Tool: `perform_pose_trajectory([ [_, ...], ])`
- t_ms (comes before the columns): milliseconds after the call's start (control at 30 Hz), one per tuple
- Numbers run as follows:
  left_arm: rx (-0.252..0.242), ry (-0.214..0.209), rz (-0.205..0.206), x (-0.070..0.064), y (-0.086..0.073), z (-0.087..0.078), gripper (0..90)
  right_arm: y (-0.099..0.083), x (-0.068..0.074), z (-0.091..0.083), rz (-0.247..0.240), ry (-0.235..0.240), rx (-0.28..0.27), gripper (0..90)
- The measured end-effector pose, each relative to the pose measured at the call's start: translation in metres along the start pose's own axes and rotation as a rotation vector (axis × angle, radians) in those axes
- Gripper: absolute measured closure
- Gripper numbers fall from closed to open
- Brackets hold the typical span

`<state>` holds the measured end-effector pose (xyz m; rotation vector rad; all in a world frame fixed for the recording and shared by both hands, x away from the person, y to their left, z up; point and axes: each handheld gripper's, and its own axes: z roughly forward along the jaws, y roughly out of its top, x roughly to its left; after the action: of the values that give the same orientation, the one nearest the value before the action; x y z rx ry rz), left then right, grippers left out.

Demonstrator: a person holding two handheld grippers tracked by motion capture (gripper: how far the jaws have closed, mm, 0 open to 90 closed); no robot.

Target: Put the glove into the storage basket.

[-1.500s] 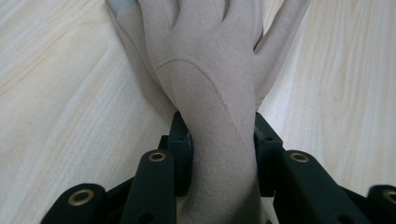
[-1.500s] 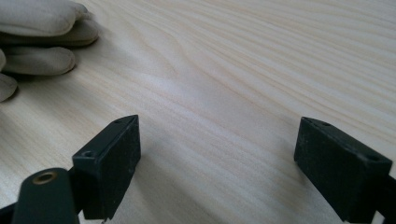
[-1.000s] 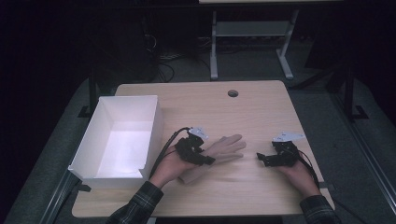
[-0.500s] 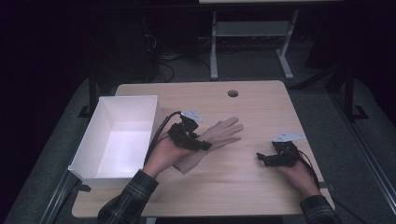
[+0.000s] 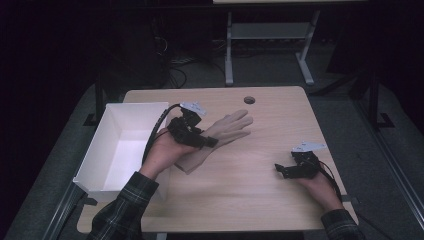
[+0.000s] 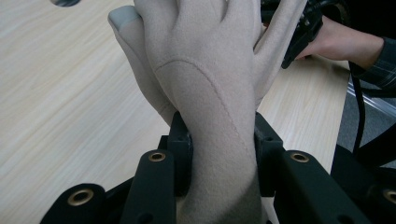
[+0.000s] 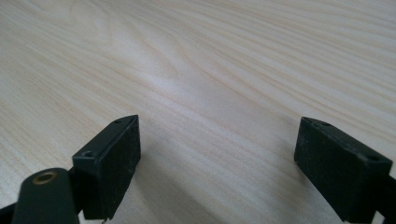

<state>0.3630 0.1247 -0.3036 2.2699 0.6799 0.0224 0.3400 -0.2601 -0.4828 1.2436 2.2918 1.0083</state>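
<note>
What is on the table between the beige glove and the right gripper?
Nothing: in the high view, bare wooden table separates the glove, clamped in the left gripper, from the open right gripper.

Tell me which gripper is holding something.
The left gripper: its jaws clamp the beige glove at the wrist. The right gripper stands open over bare table.

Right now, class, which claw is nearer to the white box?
The left. The left claw, shut on the beige glove, is just beside the white box. The right claw sits open on the table's far right side.
</note>
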Motion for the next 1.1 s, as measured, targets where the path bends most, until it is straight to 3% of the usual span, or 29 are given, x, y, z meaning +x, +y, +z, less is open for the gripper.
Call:
perform_pose_trajectory([
  [167,-0.004,0.031,-0.002,0.008,-0.004,-0.017,67.1,0.0,0.0,0.0,0.0,0.0,0.0,14.2],
  [233,-0.022,0.043,-0.028,0.01,-0.007,-0.023,67.1,0.0,0.0,0.0,0.0,0.0,0.0,14.2],
  [500,-0.047,0.089,-0.055,0.024,-0.019,-0.049,67.1,0.0,0.0,0.0,0.0,0.0,0.0,14.2],
  [1100,-0.121,0.22,-0.175,0.057,-0.064,-0.103,67.1,0.0,0.0,0.0,0.0,0.0,0.0,14.2],
])
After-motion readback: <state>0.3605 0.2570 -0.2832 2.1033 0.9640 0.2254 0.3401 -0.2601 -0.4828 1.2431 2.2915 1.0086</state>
